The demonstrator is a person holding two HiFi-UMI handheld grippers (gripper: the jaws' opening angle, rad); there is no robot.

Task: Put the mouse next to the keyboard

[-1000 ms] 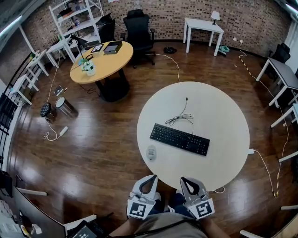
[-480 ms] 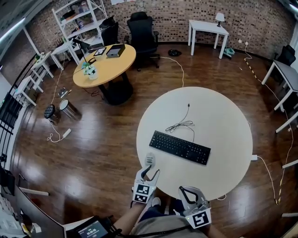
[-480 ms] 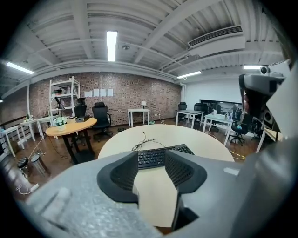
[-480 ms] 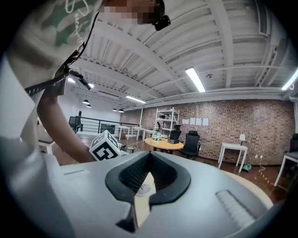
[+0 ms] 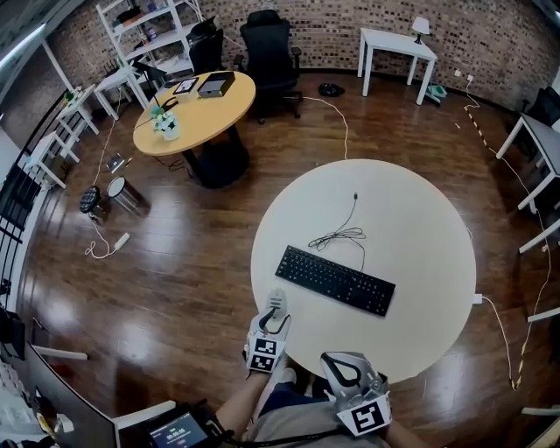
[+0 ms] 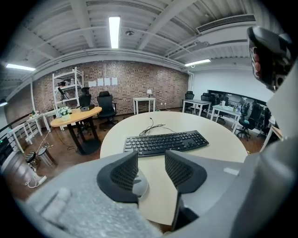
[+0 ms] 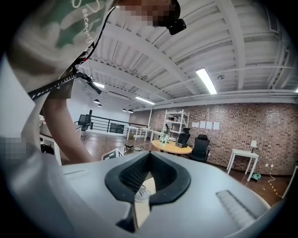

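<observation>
A grey mouse point(image 5: 277, 301) lies near the front left edge of the round white table point(image 5: 411, 227). The black keyboard point(image 5: 335, 280) lies slantwise a short way to its right. My left gripper point(image 5: 274, 318) has reached the mouse with its jaws open. In the left gripper view the mouse point(image 6: 139, 185) shows just past the left pad, partly hidden by it, and no pad presses on it. The keyboard point(image 6: 165, 142) lies beyond my left gripper point(image 6: 151, 171). My right gripper point(image 5: 341, 367) hangs off the table's front edge, shut and empty point(image 7: 148, 160).
The keyboard's cable point(image 5: 343, 234) coils on the table behind it. A round yellow table point(image 5: 192, 109), a black office chair point(image 5: 267, 48), a white desk point(image 5: 398, 44) and shelves point(image 5: 144, 26) stand farther off on the wooden floor.
My left gripper has moved forward from in front of the body up to the mouse, and its jaws have opened. The right gripper has drawn back and down a little.
</observation>
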